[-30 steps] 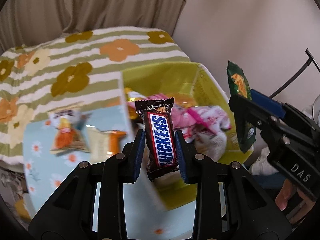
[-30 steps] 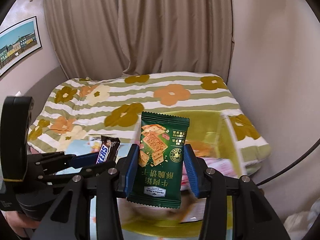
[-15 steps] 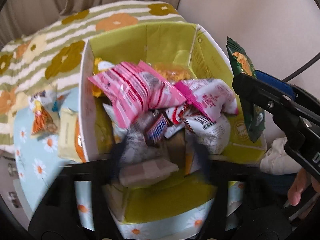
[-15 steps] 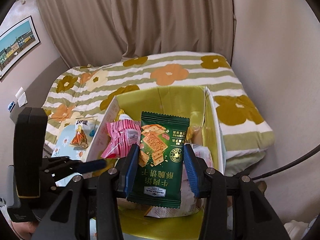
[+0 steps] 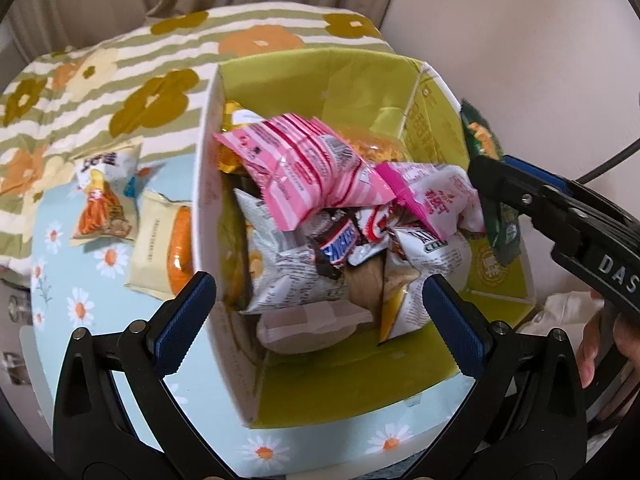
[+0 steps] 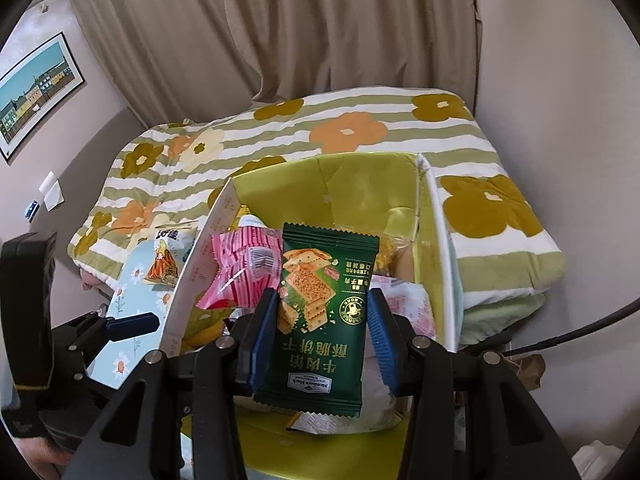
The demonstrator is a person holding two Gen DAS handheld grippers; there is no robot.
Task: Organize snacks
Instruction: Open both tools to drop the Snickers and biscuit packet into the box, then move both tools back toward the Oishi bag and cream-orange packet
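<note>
The left gripper (image 5: 320, 316) has just been opening; its jaws stand wide with nothing between them. The Snickers bar (image 5: 335, 246) lies in the yellow-green box (image 5: 360, 384) among pink and white packets. The right gripper (image 6: 322, 340) squeezes a green cracker packet (image 6: 322, 320) over the box, hiding snacks behind it. Two snack bags (image 5: 132, 220) lie left of the box.

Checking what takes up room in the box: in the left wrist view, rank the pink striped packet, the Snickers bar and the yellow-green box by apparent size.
1. yellow-green box, clearly largest.
2. pink striped packet.
3. Snickers bar, smallest, though partly buried under other wrappers, so its full size is hidden.
</note>
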